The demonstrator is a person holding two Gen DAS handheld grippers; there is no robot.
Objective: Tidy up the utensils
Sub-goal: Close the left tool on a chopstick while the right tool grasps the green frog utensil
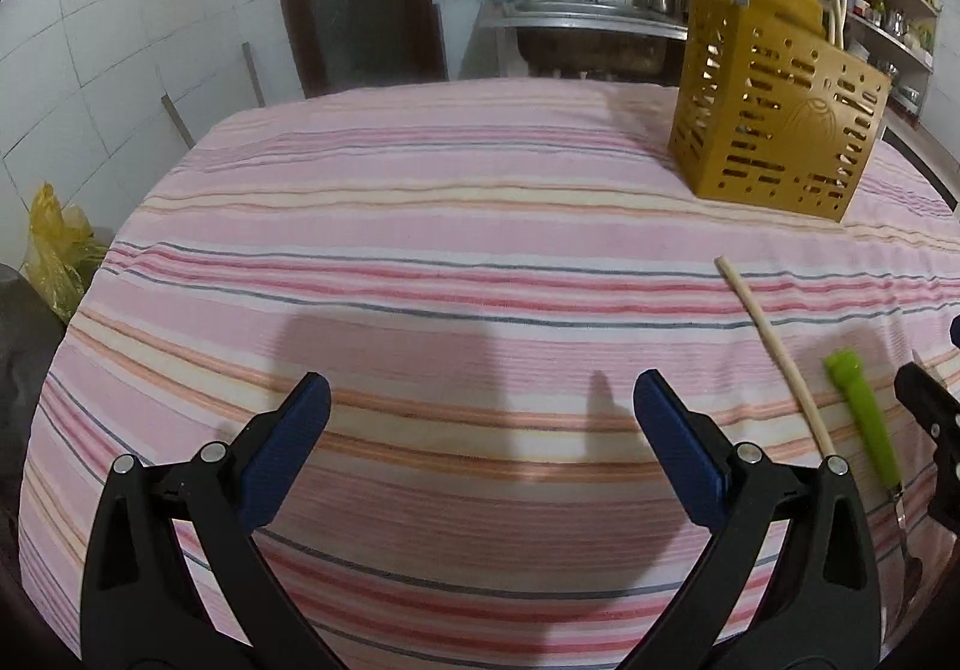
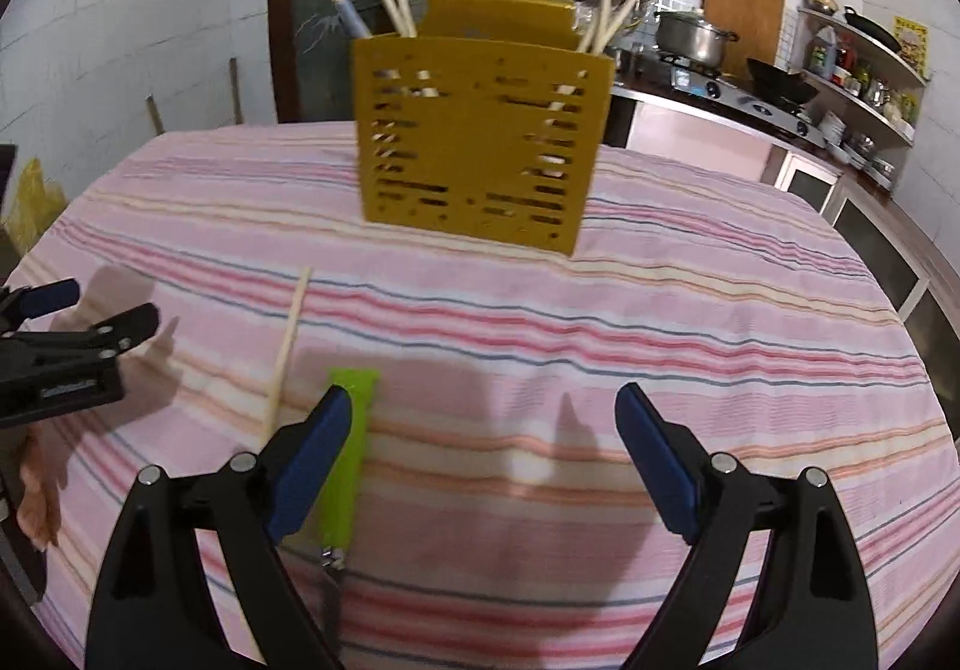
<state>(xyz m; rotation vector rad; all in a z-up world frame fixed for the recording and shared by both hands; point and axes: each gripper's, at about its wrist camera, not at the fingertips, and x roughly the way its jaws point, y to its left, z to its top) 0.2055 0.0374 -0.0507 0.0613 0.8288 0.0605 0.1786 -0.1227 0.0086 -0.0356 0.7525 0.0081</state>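
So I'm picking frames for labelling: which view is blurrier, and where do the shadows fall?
Right wrist view: the holder is smeared by motion. Left wrist view: the holder is sharper; straight lines bow near the edges. Both: soft claw shadows lie on the cloth.

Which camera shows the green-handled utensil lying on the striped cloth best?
The left wrist view: the green-handled utensil shows whole, handle to metal end, beside the loose wooden chopstick. In the right wrist view a finger of the right gripper covers part of the handle.

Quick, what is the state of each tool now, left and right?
Left tool: open, holding nothing.
Right tool: open, holding nothing; green-handled spoon lies by its left finger.
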